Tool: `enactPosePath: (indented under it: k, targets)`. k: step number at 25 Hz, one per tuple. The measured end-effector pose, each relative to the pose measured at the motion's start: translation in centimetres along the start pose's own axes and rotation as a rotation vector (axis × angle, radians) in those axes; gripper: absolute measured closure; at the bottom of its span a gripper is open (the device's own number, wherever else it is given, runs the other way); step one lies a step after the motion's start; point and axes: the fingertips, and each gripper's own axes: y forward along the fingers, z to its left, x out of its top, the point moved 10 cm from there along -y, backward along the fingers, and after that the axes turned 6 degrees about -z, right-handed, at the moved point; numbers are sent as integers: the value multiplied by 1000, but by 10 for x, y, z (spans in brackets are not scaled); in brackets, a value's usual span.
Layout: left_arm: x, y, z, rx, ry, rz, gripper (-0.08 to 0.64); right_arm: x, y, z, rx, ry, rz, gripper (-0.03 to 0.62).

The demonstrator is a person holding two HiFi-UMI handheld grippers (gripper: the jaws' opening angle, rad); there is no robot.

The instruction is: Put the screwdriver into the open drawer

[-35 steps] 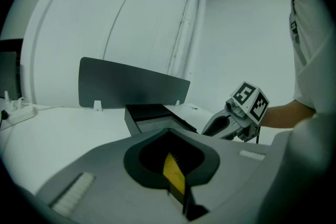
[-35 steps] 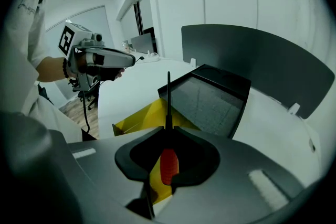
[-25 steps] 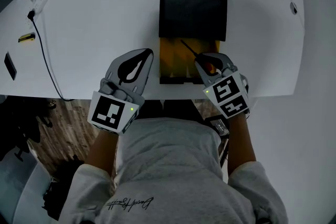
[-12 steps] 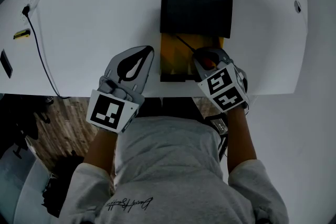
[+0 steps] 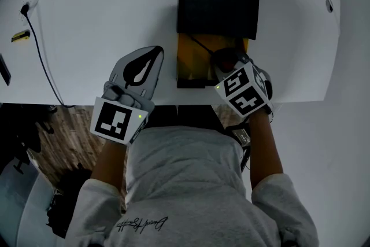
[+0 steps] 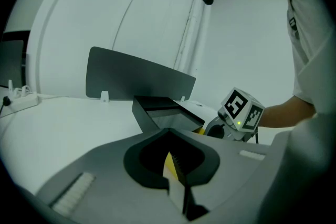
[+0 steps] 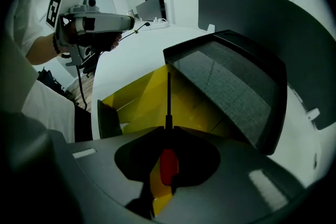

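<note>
Showing the right gripper (image 5: 226, 62) at centre right, its jaws clamped on the red handle of the screwdriver (image 7: 168, 164), whose shaft points up-frame along the open yellow drawer (image 5: 191, 63) directly below, while the farther left gripper (image 5: 151, 55) hovers closed and empty over the tabletop (image 5: 87, 20).

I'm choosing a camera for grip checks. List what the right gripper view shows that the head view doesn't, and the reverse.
Right gripper view only: the right hand-held gripper with its jaws closed on the screwdriver at its red handle. Head view only: that gripper's marker cube. Both: the screwdriver's shaft over the open yellow drawer, and the left hand-held gripper.
</note>
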Motion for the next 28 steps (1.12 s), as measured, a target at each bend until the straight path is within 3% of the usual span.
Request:
enactPosePath:
  k: [28]
  targets:
    - [-12, -6, 11, 5, -39, 10, 558, 8, 22, 6, -19, -64, 134, 515]
